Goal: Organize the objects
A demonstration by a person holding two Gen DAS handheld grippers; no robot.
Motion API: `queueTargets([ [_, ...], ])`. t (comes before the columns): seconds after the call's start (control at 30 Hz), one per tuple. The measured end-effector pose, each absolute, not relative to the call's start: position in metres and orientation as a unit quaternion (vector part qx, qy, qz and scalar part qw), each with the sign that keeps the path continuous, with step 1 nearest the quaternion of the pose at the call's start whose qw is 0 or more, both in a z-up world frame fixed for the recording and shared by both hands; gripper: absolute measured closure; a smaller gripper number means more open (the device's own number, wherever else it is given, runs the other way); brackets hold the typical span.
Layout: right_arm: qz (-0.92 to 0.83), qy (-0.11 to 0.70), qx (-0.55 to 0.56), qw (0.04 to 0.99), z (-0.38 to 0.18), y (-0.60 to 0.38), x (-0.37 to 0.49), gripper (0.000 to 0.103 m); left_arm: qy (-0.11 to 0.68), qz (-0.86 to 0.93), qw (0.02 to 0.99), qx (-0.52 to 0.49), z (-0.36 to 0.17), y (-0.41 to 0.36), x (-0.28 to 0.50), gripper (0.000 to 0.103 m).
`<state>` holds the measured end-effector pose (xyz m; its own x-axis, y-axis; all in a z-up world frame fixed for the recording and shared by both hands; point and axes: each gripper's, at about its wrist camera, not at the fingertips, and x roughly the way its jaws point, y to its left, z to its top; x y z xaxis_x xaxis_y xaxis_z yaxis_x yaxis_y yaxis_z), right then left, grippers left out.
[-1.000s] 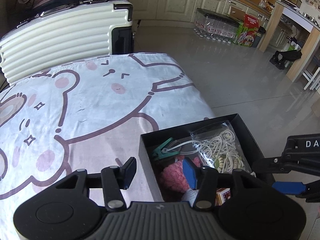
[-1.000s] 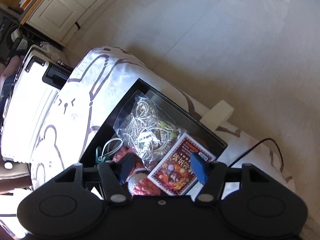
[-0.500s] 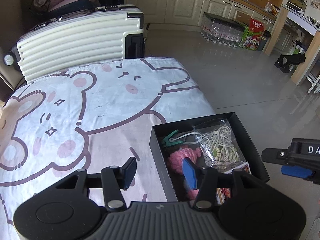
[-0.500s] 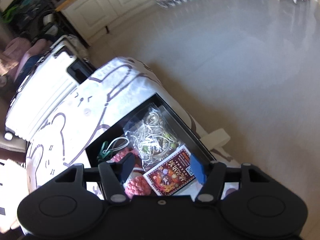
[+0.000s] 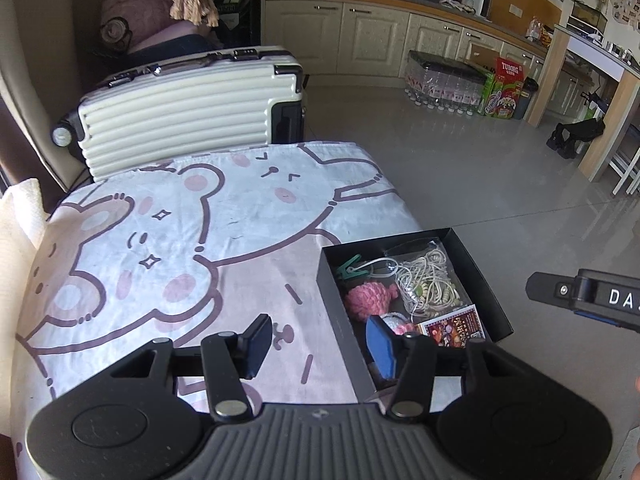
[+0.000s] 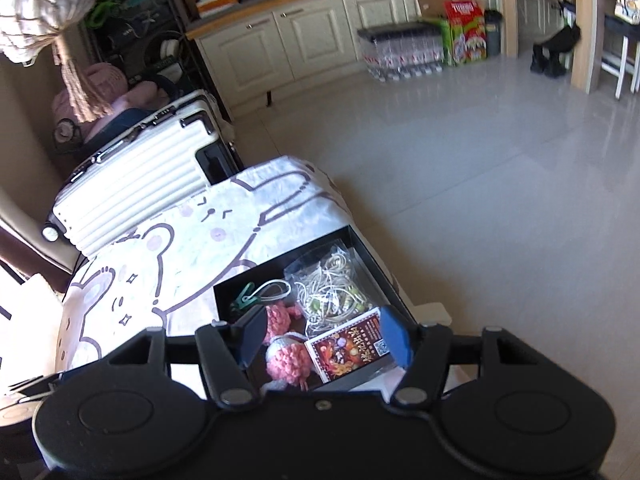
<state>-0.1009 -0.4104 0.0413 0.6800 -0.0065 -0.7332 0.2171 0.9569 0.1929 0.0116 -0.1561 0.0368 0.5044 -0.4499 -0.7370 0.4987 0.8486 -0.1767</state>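
Pulled both hand-held grippers up and back, left (image 5: 318, 342) easing wider, right (image 6: 324, 338) spread, both empty. Left black box (image 5: 486, 276) on bench corner, holding soft pink yarn ball (image 5: 366, 298); probably light, squashy, best pinched mid-body.

The right gripper (image 6: 324, 338) hangs above a black box (image 6: 362, 250) with its jaws apart and nothing between them. The box sits at the edge of a surface spread with a bear-print cloth (image 6: 168, 264). Inside it lie a clear bag of pale cord (image 6: 328, 284), a green clip (image 6: 244, 298) with a white loop, two pink knitted pieces (image 6: 286, 360) and a red printed packet (image 6: 348, 350) at the near side. Beyond the cloth stands a cream ribbed suitcase (image 6: 136, 184). Farther off, across a grey tiled floor (image 6: 480, 184), cream cabinets (image 6: 320, 32) run along the wall, with packed water bottles (image 6: 400, 54) and a red and green carton (image 6: 464, 32) in front.
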Motion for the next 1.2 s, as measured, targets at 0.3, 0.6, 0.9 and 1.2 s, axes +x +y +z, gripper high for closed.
queueTargets([
  [0.3,-0.073,0.362,0.070,0.927,0.063,-0.401,-0.129,0.024,0.410,-0.234,0.881,0.034,0.042,-0.127,-0.004,0.019],
  [0.6,-0.082,0.374,0.014,0.924,0.063,-0.396,-0.141,0.006,0.395,-0.215,0.891,0.052,0.050,-0.115,-0.013,0.000],
  [0.9,-0.089,0.389,-0.014,0.917,0.056,-0.397,-0.148,0.000,0.400,-0.222,0.888,0.043,0.048,-0.113,-0.017,0.000],
  [1.2,-0.094,0.399,-0.013,0.912,0.054,-0.404,-0.155,0.000,0.410,-0.224,0.883,0.041,0.045,-0.117,-0.021,0.000],
])
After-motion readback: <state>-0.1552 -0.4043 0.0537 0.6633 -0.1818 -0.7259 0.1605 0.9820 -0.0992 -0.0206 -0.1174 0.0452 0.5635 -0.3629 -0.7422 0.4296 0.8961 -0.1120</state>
